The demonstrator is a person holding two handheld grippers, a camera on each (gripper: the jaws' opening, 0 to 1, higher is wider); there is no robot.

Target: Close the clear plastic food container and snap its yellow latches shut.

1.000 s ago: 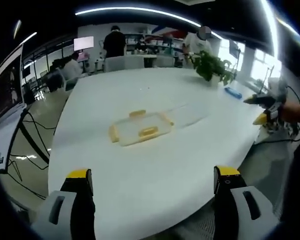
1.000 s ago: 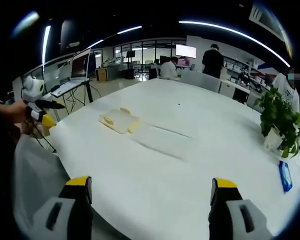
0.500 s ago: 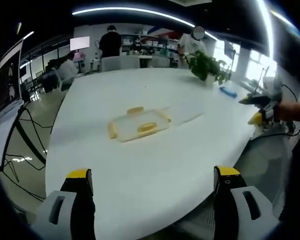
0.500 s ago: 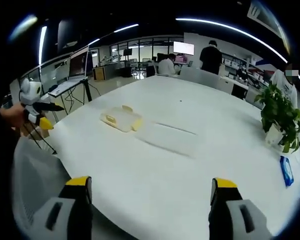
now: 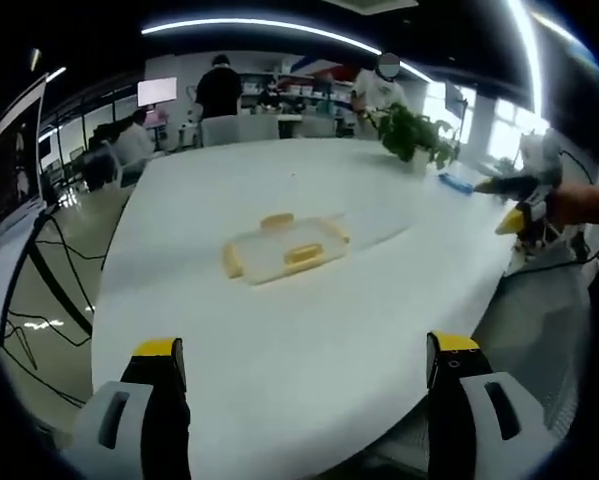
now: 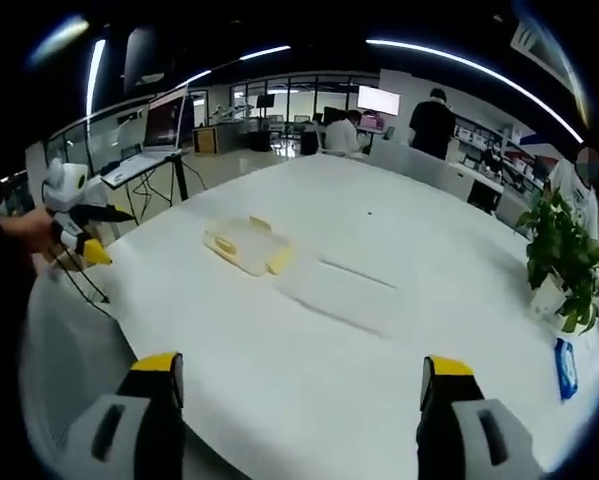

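Since half a second ago both views have shifted a little. In the left gripper view the clear plastic food container with yellow latches [image 5: 282,257] sits slightly nearer centre than before; its place on the table looks unchanged, so I read that as camera motion. In the right gripper view the container [image 6: 247,246] has slid a touch toward 6 o'clock in frame, again with the whole scene.

Left gripper [image 5: 304,385]: jaws wide apart, nothing between them, held short of the near rim of the large white oval table [image 5: 309,340]. Right gripper [image 6: 297,392]: jaws likewise spread and empty, above the table [image 6: 309,380] edge.

The container lies open on the table, well apart from both grippers. Its flat clear lid [image 5: 372,226] extends from the tub toward 2 o'clock in the left view; in the right view the lid [image 6: 341,293] lies toward 4 o'clock of the tub. Yellow latches show on several sides of the tub.

Edges and room: bare white tabletop runs between my jaws and the container in both views. A green potted plant [image 5: 415,135] and a small blue flat object [image 5: 456,184] stand near the far rim at 1 o'clock, well apart from the container. In the right view the plant [image 6: 562,250] sits at 3 o'clock. People stand beyond the far side of the table.
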